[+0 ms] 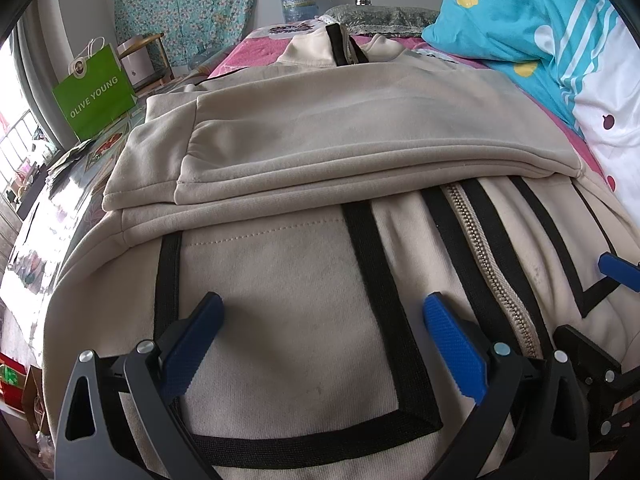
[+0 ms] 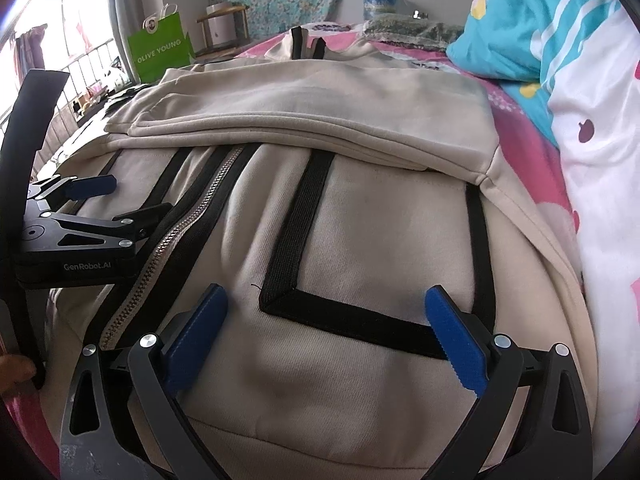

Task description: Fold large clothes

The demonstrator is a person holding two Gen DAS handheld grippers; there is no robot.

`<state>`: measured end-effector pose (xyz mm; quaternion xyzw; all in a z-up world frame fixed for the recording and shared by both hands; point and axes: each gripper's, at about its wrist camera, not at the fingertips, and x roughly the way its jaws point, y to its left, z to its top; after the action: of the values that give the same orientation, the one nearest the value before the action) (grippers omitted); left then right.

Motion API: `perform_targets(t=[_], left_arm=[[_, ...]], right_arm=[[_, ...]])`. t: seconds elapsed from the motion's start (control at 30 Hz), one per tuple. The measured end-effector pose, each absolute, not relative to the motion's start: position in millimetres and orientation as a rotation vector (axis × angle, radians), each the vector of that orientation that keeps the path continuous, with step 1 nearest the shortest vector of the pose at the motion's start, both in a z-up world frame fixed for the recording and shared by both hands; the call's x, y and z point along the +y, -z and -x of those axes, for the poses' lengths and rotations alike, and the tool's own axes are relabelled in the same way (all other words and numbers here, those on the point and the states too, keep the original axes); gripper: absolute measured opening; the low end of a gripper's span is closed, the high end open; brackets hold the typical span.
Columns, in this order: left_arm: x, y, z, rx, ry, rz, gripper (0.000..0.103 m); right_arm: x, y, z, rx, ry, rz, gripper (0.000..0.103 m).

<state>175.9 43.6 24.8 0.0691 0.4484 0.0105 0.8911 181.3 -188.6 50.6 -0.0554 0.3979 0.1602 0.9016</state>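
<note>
1. Jacket point(image 1: 288, 280) first: I am looking at a cream zip-up garment with black tape trim, lying spread over the bed point(image 1: 256, 46), front side up.
2. Sleeves point(image 1: 320, 140) are lying folded across the chest in a stacked band, covering the upper ends of the black stripes.
3. Zipper point(image 1: 492, 256) is running down the middle of the garment, closed as far as I am seeing it, and passing between my two tools.
4. I am holding the left hand-held gripper point(image 1: 320, 316) low over the lower left panel, its blue pads point(image 1: 452, 340) spread wide apart and pinching nothing; a black rectangle of trim is lying between them.
5. I am holding the right hand-held gripper point(image 2: 324, 308) over the other panel, likewise splayed wide and empty, with an L-shaped piece of black trim point(image 2: 320, 272) lying between its fingers.
6. In the right wrist view the left tool is showing at the left edge, just beside the zipper, on the fabric or just over it; I cannot tell which.
7. A turquoise and white patterned quilt point(image 1: 552, 40) is bunching along the right side of the bed, touching the jacket's edge.
8. A green paper bag point(image 1: 96, 92) is standing beyond the bed's left side, near a small wooden stand point(image 2: 224, 24).
</note>
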Motion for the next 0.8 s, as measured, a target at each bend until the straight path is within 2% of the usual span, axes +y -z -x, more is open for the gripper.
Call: perform_targets(t=[0.4,0.8], left_arm=[[46,-25,-176,0.938,-0.022,-0.138,0.098],[46,-33,-193,1.089,0.030,-0.178,0.098]], right_arm=[[-192,-50,-185,0.834,-0.348,0.088,0.096],[-195,-58,-179,0.806,-0.341,0.100,0.096]])
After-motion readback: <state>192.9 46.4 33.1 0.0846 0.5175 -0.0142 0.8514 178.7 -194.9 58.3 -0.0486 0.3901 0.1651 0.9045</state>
